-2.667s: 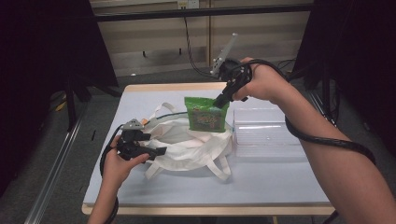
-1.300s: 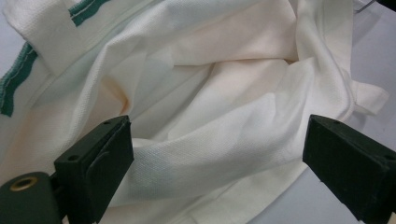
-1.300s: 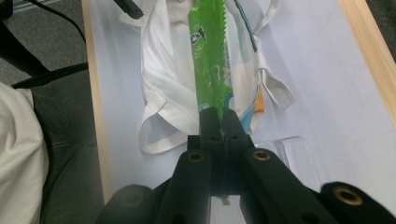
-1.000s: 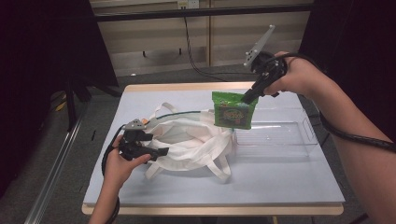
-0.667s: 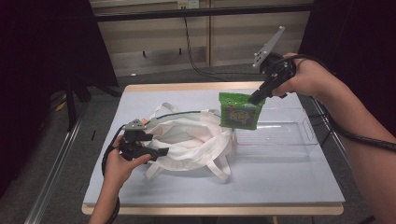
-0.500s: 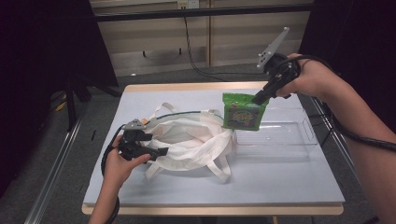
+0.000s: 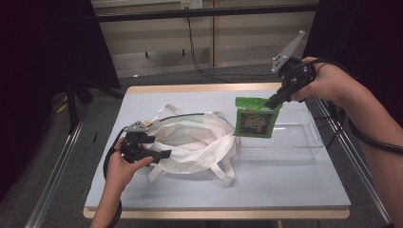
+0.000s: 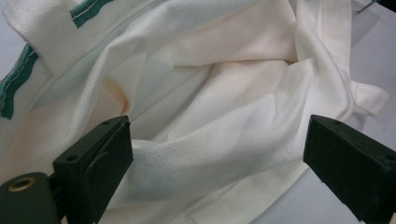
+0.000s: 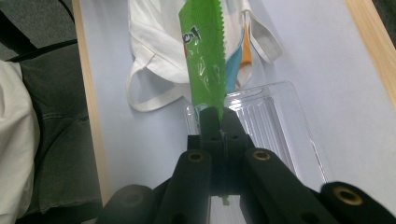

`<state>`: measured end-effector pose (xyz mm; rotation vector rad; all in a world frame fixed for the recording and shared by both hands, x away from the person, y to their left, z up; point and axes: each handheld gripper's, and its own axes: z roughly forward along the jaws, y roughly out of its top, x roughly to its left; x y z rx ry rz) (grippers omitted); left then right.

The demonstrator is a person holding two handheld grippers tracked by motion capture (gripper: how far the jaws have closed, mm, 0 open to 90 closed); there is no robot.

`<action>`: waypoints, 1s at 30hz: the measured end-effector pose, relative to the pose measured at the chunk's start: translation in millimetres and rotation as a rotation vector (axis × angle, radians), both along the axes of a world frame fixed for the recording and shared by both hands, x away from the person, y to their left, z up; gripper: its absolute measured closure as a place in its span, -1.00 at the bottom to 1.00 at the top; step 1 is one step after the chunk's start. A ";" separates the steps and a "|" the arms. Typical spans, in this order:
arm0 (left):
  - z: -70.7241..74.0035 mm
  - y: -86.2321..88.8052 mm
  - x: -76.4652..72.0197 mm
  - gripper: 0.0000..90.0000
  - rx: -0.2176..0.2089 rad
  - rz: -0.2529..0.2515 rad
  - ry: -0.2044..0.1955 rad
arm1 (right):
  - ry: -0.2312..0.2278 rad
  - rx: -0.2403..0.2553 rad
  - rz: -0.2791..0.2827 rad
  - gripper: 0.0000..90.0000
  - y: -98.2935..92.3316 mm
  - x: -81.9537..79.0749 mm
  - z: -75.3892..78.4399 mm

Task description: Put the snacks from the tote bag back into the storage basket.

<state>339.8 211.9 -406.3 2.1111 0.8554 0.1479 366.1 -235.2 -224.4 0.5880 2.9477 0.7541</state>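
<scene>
Your table [image 7: 199, 190] carries two large things: a white cloth tote bag [image 7: 195, 147] lying slack on its left half, mouth open toward the middle, and a clear plastic tray [image 7: 285, 142] just beside the bag on the right. Between and above them hangs the thing you are moving, a green snack packet [image 7: 255, 118], held off the table over the tray's near-left end and just beside the bag's right edge. Your right gripper [image 7: 274, 100] has it by the top corner, jaws closed tight on the serrated seal; in the right gripper view the packet [image 9: 204, 60] hangs edge-on straight out from the pinched jaws, with the tray [image 9: 280, 126] beneath. Your left gripper [image 7: 159, 154] lies low at the bag's left side, and in the left gripper view its jaws stand wide apart with bag cloth [image 8: 219, 116] lying between them, the pads not pressing it. By the look of it you are carrying the packet across to the tray, the transfer well along but the packet not yet set down. The next move calls for lowering it until it rests inside the tray walls, clear of the bag's edge, then opening the jaws so it drops flat.
</scene>
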 end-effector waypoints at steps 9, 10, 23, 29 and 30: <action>-0.2 -1.0 0.5 -0.82 0.014 -0.003 -0.001 | -0.007 0.007 -0.009 1.00 -13.1 -3.1 -0.3; -0.4 -1.4 0.5 -0.82 0.010 0.000 -0.001 | -0.008 0.010 -0.011 1.00 -14.9 -3.3 0.1; -1.5 -2.5 1.3 -0.82 0.017 -0.003 -0.002 | 0.001 -0.020 -0.025 1.00 -28.2 -3.2 -13.3; -1.3 -2.4 1.6 -0.82 0.014 0.000 0.001 | -0.027 -0.027 0.009 1.00 -34.2 -0.8 -22.0; -1.2 -2.6 1.8 -0.82 0.016 0.000 0.001 | -0.034 -0.031 0.015 1.00 -35.0 -0.4 -23.7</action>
